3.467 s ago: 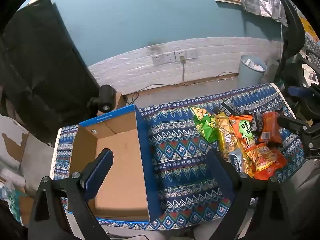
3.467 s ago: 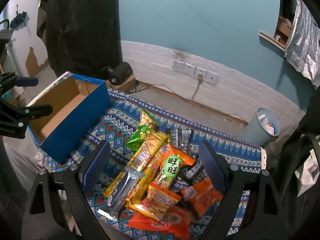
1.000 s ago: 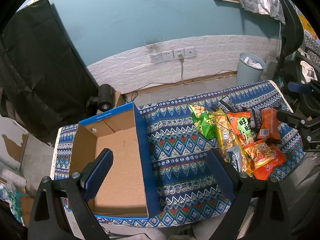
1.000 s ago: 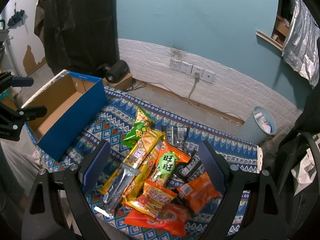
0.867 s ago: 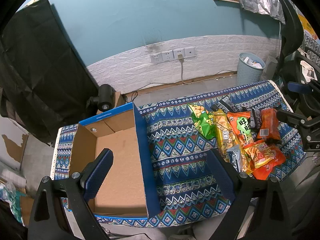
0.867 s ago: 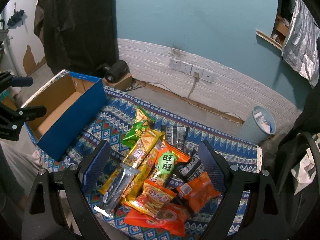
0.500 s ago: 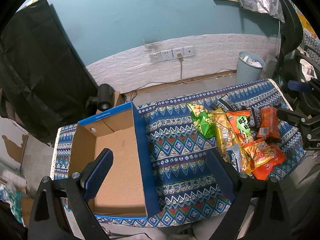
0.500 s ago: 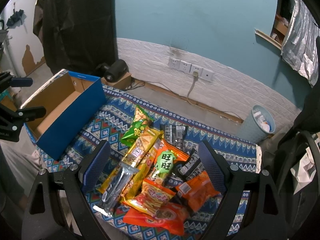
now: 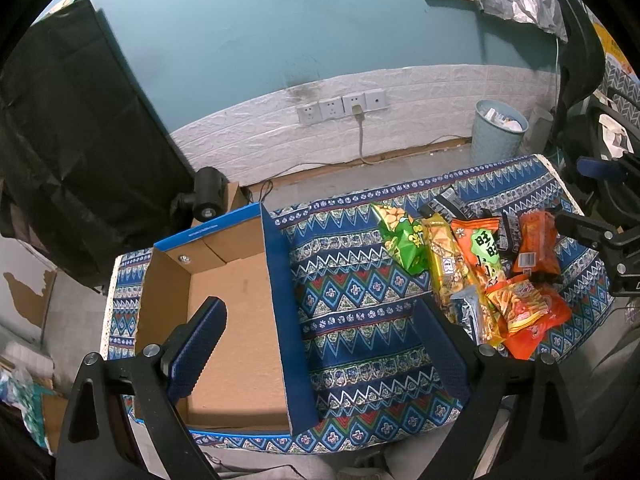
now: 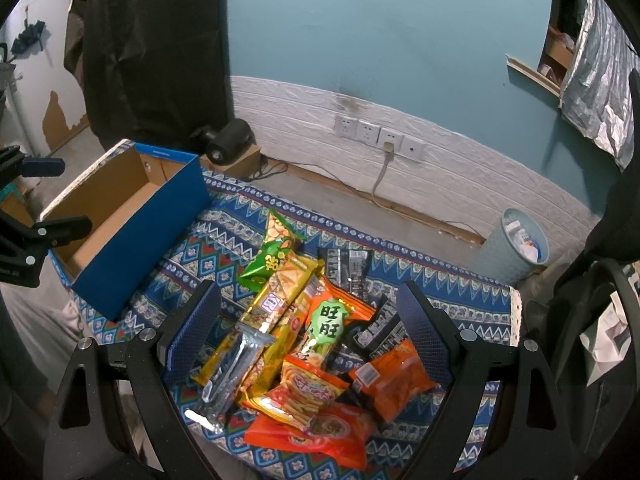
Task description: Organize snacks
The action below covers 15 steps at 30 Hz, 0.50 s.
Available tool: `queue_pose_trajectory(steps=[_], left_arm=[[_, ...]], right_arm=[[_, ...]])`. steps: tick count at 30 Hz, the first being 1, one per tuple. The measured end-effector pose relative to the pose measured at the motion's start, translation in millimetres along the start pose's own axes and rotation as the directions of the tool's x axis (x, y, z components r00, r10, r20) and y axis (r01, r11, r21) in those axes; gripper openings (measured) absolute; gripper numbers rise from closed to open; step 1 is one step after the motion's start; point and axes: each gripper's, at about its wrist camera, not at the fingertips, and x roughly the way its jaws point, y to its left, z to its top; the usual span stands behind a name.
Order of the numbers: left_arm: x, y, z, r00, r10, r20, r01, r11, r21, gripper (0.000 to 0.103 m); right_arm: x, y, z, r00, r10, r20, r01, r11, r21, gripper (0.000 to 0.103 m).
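An empty blue cardboard box [image 9: 276, 280] stands on the left of the patterned cloth [image 9: 352, 304]; it also shows in the right wrist view [image 10: 144, 240]. A pile of snack packets lies on the right: a green bag [image 10: 272, 256], a long yellow pack [image 10: 276, 304], an orange-and-green pack [image 10: 328, 324], a silver pack [image 10: 236, 360], black packs [image 10: 348, 268] and orange bags [image 10: 392, 380]. My left gripper [image 9: 320, 344] is open and empty, above the box's right wall. My right gripper [image 10: 308, 328] is open and empty, above the pile.
A black camera [image 9: 206, 196] sits on a small box behind the blue box. A bin [image 9: 496, 132] stands by the wall with sockets [image 9: 340, 106]. A black sheet [image 9: 72, 140] hangs at the left. A chair [image 10: 600, 280] is at the right.
Both grippers have drifted only slightly; the views shift a little. Nothing on the cloth has moved and both grippers stay open.
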Motion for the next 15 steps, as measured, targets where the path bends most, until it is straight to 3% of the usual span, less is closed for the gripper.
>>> queue_pose_trajectory(steps=[12,15], left_arm=[[15.9,-10.5,-0.1,1.000,0.012,-0.017,-0.011,1.000,0.024,0.096],[28.6,-16.4,-3.3,0.998,0.002,-0.058,-0.001,1.000,0.029,0.096]], right_arm=[[1.9,-3.0,-1.5,1.000,-0.015,-0.019,0.015,1.000,0.005,0.088],[5.6,-5.8,-3.5,0.999,-0.025,-0.035,0.025,1.000,0.007,0.088]])
